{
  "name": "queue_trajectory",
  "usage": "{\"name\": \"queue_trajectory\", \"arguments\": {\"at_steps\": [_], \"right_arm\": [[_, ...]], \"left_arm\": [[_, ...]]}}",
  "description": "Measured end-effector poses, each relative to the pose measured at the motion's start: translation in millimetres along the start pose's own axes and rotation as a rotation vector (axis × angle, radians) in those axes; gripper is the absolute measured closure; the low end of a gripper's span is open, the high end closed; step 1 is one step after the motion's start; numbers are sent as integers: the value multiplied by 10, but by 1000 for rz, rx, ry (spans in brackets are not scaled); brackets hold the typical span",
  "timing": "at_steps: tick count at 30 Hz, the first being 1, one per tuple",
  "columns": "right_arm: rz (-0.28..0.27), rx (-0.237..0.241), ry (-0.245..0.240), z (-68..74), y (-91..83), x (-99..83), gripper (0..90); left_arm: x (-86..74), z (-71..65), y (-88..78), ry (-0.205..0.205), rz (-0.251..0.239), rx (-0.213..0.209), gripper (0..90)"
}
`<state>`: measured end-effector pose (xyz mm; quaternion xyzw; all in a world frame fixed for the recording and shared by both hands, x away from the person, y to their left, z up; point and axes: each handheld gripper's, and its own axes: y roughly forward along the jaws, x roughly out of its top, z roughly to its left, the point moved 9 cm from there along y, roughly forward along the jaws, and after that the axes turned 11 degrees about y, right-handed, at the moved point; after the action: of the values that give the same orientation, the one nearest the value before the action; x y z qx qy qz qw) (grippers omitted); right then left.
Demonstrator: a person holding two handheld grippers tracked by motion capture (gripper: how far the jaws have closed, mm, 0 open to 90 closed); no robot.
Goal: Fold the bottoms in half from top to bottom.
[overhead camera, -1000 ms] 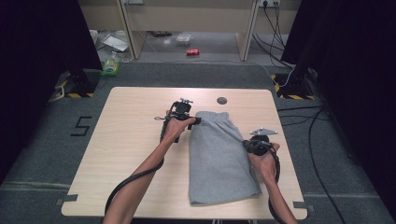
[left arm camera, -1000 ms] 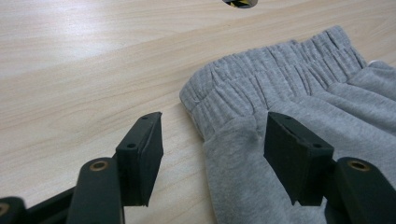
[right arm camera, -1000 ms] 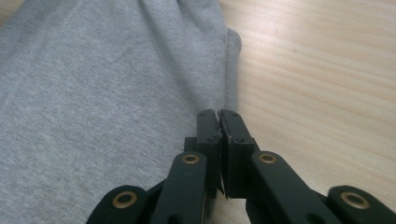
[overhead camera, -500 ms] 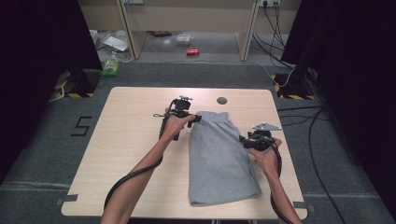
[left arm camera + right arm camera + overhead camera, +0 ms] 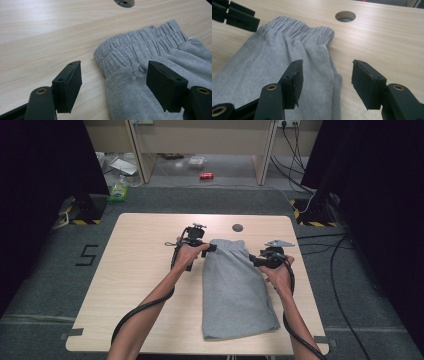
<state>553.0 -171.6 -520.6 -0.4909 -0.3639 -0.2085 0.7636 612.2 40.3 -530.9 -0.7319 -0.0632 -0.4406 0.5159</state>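
Observation:
A grey folded garment (image 5: 235,290) with an elastic waistband lies lengthwise on the wooden table (image 5: 145,270), waistband at the far end. My left gripper (image 5: 211,248) sits at the waistband's left corner. Its jaws have just been opening, and that corner (image 5: 130,52) lies between them untouched. In the left gripper view the gripper (image 5: 113,75) is open. My right gripper (image 5: 256,261) hovers over the garment's right edge. Its jaws have just been opening too, with the cloth edge (image 5: 322,65) below the gap and nothing gripped. In the right gripper view the gripper (image 5: 327,66) is open.
A round cable hole (image 5: 237,227) lies in the table just beyond the waistband. The left gripper's jaws (image 5: 239,15) appear at the top left of the right gripper view. On the floor beyond are a red can (image 5: 206,175), a green item (image 5: 119,192) and cables at the right.
The right gripper has let go of the garment's right edge, opened, and moved up and toward the far end. The left hand stayed put while its jaws widened slightly.

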Motion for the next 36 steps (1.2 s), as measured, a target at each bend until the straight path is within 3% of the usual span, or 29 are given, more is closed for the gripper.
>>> {"name": "queue_trajectory", "arguments": {"at_steps": [4, 7, 13, 21, 29, 36], "right_arm": [[0, -5, -9, 1, 110, 115, 426], [5, -4, -13, 2, 193, 178, 425], [29, 1, -3, 15, 364, 204, 426], [102, -38, 9, -34, 599, 82, 436], [140, -46, 29, -86, 733, -33, 453], [166, 8, 14, -19, 738, -42, 717]], "left_arm": [[13, 7, 51, -7, -6, 12, 281], [12, 2, 100, -40, -20, 3, 282], [-11, -18, 172, -53, -31, 2, 303], [-48, -1, 198, -55, -25, 8, 355], [-101, -49, 250, -25, -9, -9, 495], [-144, -69, 273, -8, -4, -21, 593]]}}
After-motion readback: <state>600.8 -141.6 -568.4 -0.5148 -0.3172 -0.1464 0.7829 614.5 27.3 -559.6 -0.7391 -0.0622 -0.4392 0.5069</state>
